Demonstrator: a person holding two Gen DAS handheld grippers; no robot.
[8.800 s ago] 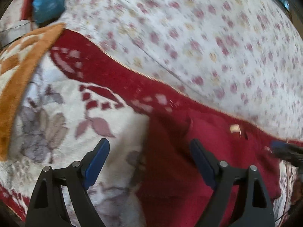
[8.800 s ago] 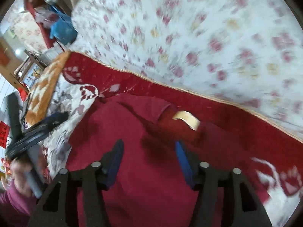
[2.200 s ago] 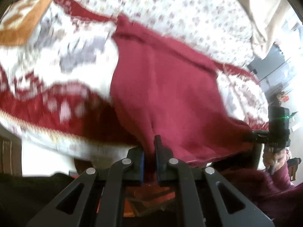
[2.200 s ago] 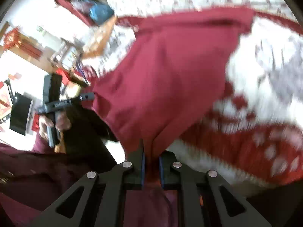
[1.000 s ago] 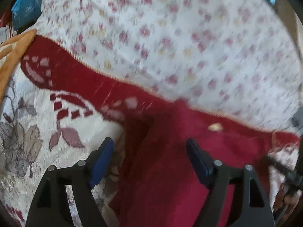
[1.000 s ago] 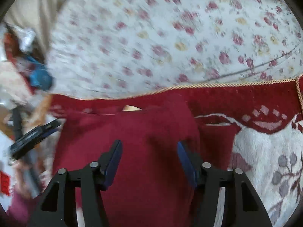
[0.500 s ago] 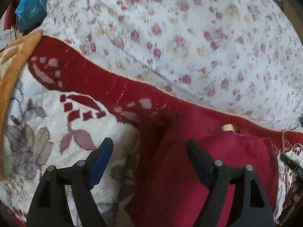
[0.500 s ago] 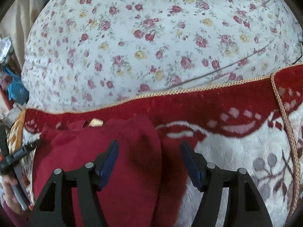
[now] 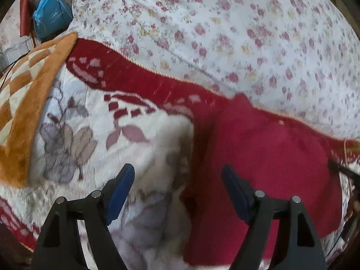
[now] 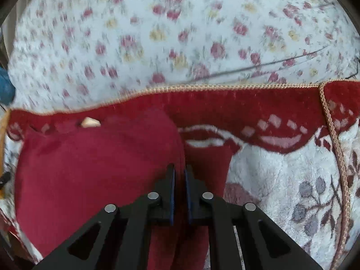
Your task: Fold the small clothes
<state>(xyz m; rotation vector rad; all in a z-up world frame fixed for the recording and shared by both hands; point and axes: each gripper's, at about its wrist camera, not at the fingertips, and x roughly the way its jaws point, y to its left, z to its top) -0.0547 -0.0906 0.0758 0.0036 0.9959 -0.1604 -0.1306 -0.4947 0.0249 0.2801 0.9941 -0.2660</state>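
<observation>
A dark red garment (image 9: 265, 171) lies on a red and white patterned blanket (image 9: 139, 148). In the left wrist view it fills the lower right. My left gripper (image 9: 177, 175) is open above the garment's left edge, one finger over the blanket, one over the garment. In the right wrist view the garment (image 10: 90, 171) lies lower left, with a pale label (image 10: 90, 122) at its far edge. My right gripper (image 10: 179, 174) is shut on the garment's right edge.
A white floral sheet (image 9: 236, 33) covers the bed beyond the blanket. An orange checked blanket (image 9: 24, 94) lies at the left. A blue bag (image 9: 50, 14) sits at the far left corner. The blanket's braided edge (image 10: 335, 139) runs down the right.
My right gripper has closed on the garment's right edge; it was open half a second ago. My left gripper has stayed open and shifted slightly left over the garment's left edge.
</observation>
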